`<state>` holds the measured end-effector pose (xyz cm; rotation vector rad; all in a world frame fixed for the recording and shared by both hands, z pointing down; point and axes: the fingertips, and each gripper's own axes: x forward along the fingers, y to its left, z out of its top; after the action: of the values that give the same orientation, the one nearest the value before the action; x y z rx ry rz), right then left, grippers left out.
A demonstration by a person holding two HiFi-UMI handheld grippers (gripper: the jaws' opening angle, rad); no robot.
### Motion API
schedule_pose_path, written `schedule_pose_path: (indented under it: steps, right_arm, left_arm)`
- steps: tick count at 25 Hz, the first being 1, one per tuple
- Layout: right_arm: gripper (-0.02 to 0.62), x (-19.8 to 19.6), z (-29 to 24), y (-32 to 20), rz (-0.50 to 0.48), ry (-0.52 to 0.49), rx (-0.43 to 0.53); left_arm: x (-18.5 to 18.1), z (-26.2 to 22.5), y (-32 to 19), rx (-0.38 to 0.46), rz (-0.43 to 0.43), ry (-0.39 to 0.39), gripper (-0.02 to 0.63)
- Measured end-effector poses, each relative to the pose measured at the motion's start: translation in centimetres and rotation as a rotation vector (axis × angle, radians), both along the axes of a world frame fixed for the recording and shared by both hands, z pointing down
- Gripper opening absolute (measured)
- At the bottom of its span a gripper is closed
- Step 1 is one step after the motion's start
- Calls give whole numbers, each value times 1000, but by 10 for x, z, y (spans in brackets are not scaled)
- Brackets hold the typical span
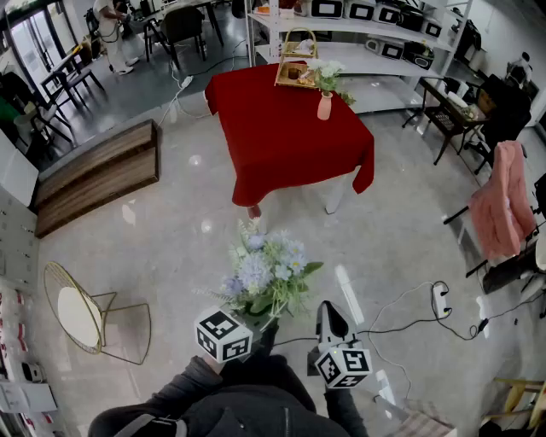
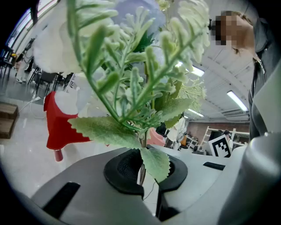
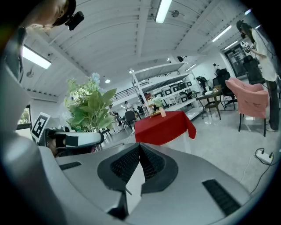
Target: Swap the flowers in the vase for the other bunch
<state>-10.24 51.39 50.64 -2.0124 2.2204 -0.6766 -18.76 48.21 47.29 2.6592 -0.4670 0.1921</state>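
Observation:
My left gripper (image 2: 142,172) is shut on the thin stems of a bunch of pale blue and white flowers (image 1: 266,275) with green leaves, held upright in front of me. The bunch (image 2: 131,66) fills most of the left gripper view. To its right my right gripper (image 1: 329,312) is shut with nothing in it, its pads (image 3: 151,162) meeting. Far ahead a pink vase (image 1: 324,106) with white flowers (image 1: 328,78) stands on the red-clothed table (image 1: 281,136). In the right gripper view the vase (image 3: 163,112) is small and distant.
A gold basket (image 1: 297,58) sits behind the vase. White shelves (image 1: 358,26) stand beyond the table. A gold wire chair (image 1: 85,316) and a wooden platform (image 1: 98,175) lie left. Right are a pink cloth on a chair (image 1: 503,201), a black side table (image 1: 452,111) and a floor cable (image 1: 439,299).

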Motion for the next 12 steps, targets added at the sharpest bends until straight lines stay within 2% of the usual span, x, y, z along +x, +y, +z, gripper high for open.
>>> schedule_pose_path:
  steps: [6, 12]
  right_arm:
    - [9, -13, -15, 41, -14, 17, 69]
    - [11, -5, -62, 41, 30, 35, 182]
  left_arm:
    - [-22, -5, 61, 25, -27, 13, 25]
    - [-26, -28, 79, 89, -33, 36, 25]
